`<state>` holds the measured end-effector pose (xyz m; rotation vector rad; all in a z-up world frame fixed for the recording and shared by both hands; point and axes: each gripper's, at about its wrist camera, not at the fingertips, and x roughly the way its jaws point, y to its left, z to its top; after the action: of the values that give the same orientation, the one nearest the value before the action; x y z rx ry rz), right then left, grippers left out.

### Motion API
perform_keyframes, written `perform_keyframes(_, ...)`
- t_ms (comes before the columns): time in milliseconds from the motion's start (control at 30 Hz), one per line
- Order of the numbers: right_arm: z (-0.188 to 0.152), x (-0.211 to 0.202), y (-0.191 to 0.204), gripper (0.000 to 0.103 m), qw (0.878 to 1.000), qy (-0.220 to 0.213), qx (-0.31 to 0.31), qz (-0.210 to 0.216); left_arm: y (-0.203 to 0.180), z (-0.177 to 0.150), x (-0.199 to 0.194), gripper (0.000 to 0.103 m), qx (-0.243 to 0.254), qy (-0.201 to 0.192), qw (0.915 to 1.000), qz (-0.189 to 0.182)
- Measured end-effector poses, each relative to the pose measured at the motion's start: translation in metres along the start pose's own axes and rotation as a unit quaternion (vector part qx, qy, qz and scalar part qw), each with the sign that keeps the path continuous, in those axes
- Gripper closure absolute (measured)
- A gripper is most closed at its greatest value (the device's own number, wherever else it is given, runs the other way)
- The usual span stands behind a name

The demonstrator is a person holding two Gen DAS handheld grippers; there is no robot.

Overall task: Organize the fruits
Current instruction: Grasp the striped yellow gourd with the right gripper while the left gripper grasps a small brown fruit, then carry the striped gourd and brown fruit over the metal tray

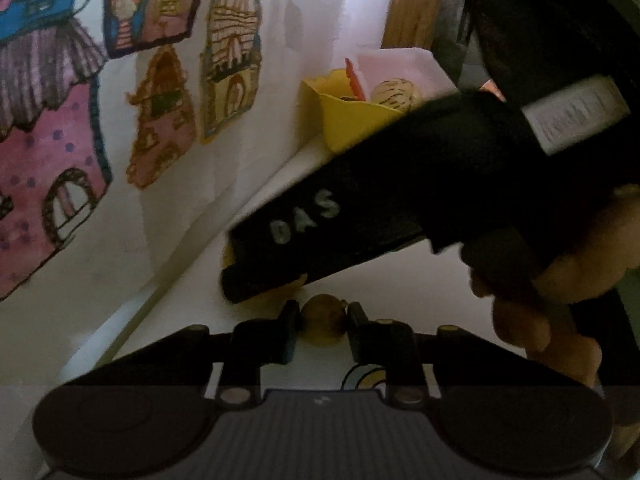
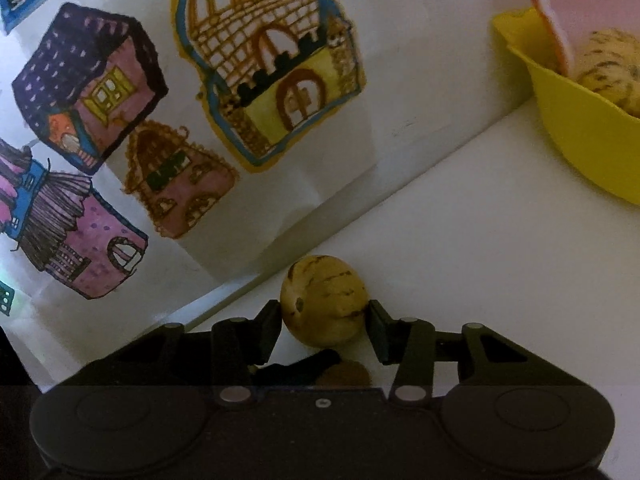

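In the right wrist view my right gripper is shut on a yellow, brown-streaked round fruit, just above the white tabletop near the wall. In the left wrist view my left gripper is shut on a small brown round fruit. This brown fruit also shows under the right gripper. A yellow bowl at the right holds another streaked fruit. The same yellow bowl sits farther back in the left wrist view.
Paper with painted houses covers the wall on the left. A pink bowl stands behind the yellow one. The right tool's black body crosses the left wrist view, held by a hand. A wooden post rises at the back.
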<state>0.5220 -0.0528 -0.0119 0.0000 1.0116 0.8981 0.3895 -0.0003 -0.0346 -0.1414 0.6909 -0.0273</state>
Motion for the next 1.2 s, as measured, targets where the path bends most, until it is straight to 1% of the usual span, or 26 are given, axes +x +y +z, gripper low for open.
perform_keyframes(133, -0.015, -0.007, -0.004, 0.056, 0.999, -0.025, 0.025, 0.008, -0.001, -0.004, -0.007, 0.075, 0.003, 0.007, 1.0000, 0.002)
perform_keyframes(200, -0.023, -0.017, -0.013, 0.056, 0.999, -0.035, 0.029, 0.012, 0.000, -0.003, -0.009, 0.075, 0.005, 0.012, 0.9999, 0.000)
perform_keyframes(367, -0.039, -0.031, -0.006, 0.056, 0.999, -0.043, 0.030, 0.014, 0.002, -0.007, -0.023, 0.075, 0.006, 0.016, 0.9999, 0.002)
perform_keyframes(533, -0.057, -0.051, 0.006, 0.056, 0.998, -0.054, 0.031, 0.011, 0.001, -0.012, -0.041, 0.075, 0.007, 0.013, 0.9999, -0.006)
perform_keyframes(767, -0.086, -0.096, 0.012, 0.056, 0.994, -0.095, 0.049, 0.021, -0.003, -0.023, -0.073, 0.075, 0.010, 0.003, 0.9998, -0.018)
perform_keyframes(1000, -0.124, -0.154, 0.018, 0.056, 0.985, -0.152, 0.080, 0.030, -0.014, -0.030, -0.118, 0.075, 0.016, -0.018, 0.9993, -0.031)
perform_keyframes(1100, -0.145, -0.181, 0.018, 0.056, 0.982, -0.166, 0.087, 0.021, -0.025, -0.031, -0.129, 0.075, 0.023, -0.025, 0.9988, -0.036)
perform_keyframes(1200, -0.164, -0.204, 0.019, 0.056, 0.980, -0.177, 0.090, -0.002, -0.038, -0.030, -0.140, 0.075, 0.030, -0.030, 0.9980, -0.047)
